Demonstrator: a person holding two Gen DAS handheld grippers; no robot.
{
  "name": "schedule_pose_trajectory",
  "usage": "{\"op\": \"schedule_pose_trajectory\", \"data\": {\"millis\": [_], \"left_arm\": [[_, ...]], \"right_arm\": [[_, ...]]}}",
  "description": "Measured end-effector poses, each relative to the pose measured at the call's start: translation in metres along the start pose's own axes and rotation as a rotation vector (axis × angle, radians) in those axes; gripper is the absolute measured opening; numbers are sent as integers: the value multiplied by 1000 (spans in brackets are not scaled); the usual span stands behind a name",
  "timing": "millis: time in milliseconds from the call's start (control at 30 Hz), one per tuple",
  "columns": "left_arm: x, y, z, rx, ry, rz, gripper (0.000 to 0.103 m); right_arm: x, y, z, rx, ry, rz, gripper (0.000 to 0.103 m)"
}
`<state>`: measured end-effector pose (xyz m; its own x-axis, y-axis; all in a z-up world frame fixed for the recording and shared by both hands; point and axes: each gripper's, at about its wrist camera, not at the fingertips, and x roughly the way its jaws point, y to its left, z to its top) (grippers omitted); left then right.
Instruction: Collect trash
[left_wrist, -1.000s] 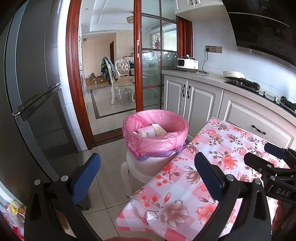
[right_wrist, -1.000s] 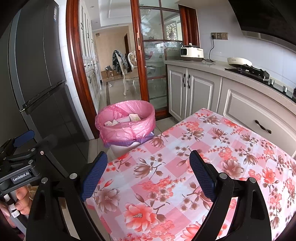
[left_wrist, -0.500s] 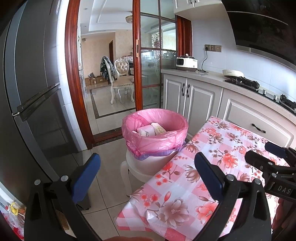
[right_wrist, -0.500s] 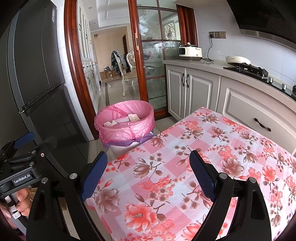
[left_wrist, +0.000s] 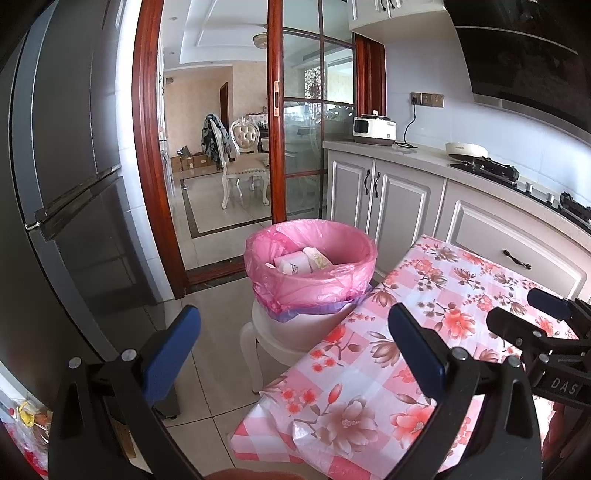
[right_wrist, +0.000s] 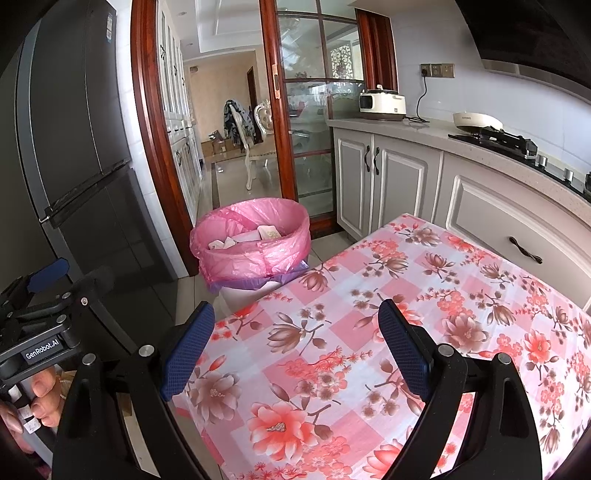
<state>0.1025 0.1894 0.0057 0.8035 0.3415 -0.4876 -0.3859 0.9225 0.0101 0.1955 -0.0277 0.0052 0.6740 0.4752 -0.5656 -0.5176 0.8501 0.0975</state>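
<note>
Beyond the far corner of the bench (right_wrist: 424, 295), a trash bin (left_wrist: 310, 284) lined with a pink bag is seen standing on a white stool (left_wrist: 266, 339), just beside the flowered tablecloth. Crumpled white trash (left_wrist: 299, 262) is seen lying inside the bag. The left tongs (left_wrist: 291, 354) are held wide open, with nothing gripped between the blue pads; they are poised above the floor and the bench's near corner, well apart from the bin. The right tongs (right_wrist: 295, 350) are likewise spread wide and empty, held over the tablecloth without touching it. Each pair of tongs is caught at the edge of the other's view. A dark refrigerator (right_wrist: 74, 147) is seen at the left, and white cabinets (right_wrist: 388, 184) at the right.
</note>
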Motion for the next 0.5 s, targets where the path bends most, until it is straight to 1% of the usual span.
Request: {"op": "schedule_pose_trajectory", "data": {"millis": [100, 200, 333, 500], "left_arm": [[0, 0, 1, 0, -3, -11, 98], [-1, -1, 3, 2, -13, 16, 98], [-2, -5, 4, 24, -29, 14, 98], [-2, -6, 4, 13, -11, 11, 98]], "right_arm": [[0, 0, 0, -2, 0, -1, 85], [0, 0, -1, 2, 1, -2, 85], [-2, -1, -1, 1, 1, -2, 85], [-5, -3, -1, -1, -5, -1, 85]]}}
